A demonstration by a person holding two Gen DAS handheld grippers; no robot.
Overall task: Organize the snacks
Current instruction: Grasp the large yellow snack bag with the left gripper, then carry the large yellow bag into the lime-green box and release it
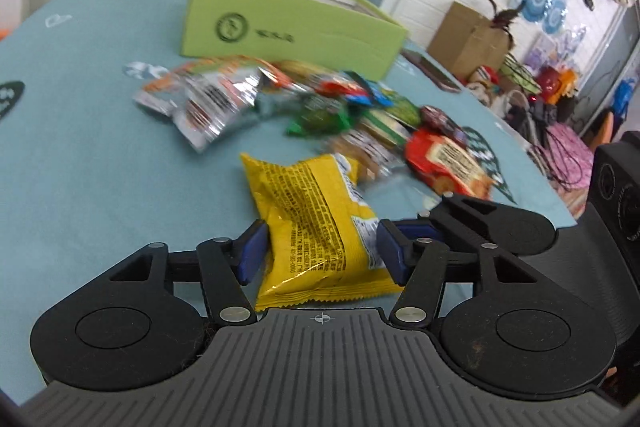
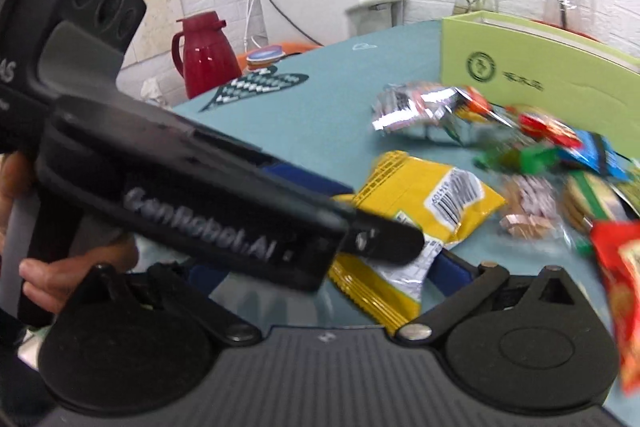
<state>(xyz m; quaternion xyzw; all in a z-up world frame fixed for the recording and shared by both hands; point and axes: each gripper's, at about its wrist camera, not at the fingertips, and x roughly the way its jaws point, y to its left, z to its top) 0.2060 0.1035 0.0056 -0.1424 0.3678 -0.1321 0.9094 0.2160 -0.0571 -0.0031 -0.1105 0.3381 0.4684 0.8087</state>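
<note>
The yellow snack packet [image 1: 316,227] lies flat on the tabletop [image 1: 80,167] directly between the two blue pads [image 1: 252,251] of the left tool [image 1: 322,251]. The pads sit on either side of its crinkled edges, touching or just short of them; I cannot tell that they press on it yet, so the packet looks bracketed rather than gripped, and not lifted. In the right wrist view the same packet lies just ahead of the right tool [image 2: 320,275], with the left tool's black body crossing over it. Only one blue finger [image 2: 452,269] of the right tool shows beside the packet's silver end; the other is hidden, so whether that tool is spread or pressed together cannot be told.

Beyond the left tool's tips, a loose heap of snacks [image 1: 320,107] is spread over the tabletop: silver-and-orange bags [image 1: 204,103], green and blue wrappers, a red packet [image 1: 444,159] to the right. Farther still stands the green box [image 1: 288,23], apparently the place to sort into. Its inside is hidden from both views.

By the look of it the job is near its start: nearly everything lies unsorted, and the first pick is only being set up.
</note>
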